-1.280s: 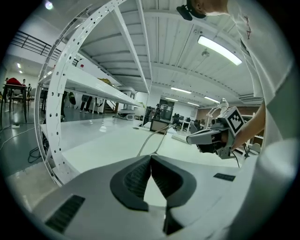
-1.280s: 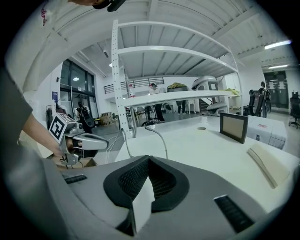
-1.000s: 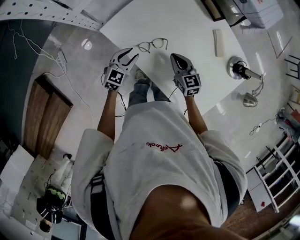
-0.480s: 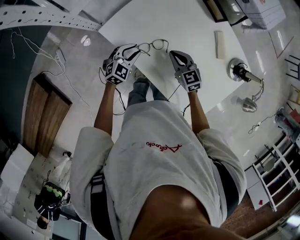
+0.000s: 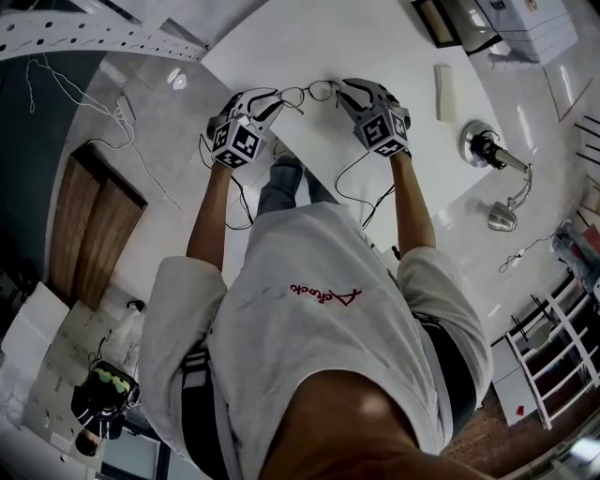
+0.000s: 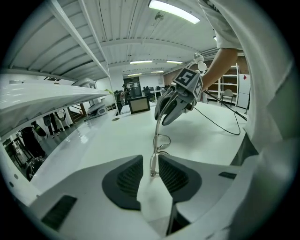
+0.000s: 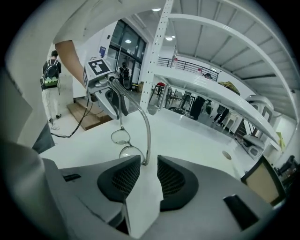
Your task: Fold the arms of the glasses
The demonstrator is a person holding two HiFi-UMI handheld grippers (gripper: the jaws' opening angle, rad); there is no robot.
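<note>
Thin wire-framed glasses (image 5: 312, 91) with round lenses lie on the white table (image 5: 394, 141) near its front edge, arms unfolded. My left gripper (image 5: 275, 97) is at their left end and my right gripper (image 5: 345, 89) at their right end. In the left gripper view one arm tip (image 6: 153, 165) stands between the closing jaws of the left gripper (image 6: 150, 161), with a gap on each side. In the right gripper view the other arm tip (image 7: 145, 158) sits between the opening jaws of the right gripper (image 7: 148, 161), untouched. The lenses (image 7: 121, 137) lie beyond.
A pale flat bar (image 5: 444, 92) lies on the table to the right. A dark framed panel (image 5: 439, 19) stands at the table's far edge. A lamp-like device (image 5: 483, 142) sits on the glossy floor off the table's right edge. Cables trail from both grippers.
Both grippers moved forward to the glasses. The left reached one arm tip first. The right, shut before, now stands open around the other arm tip.
</note>
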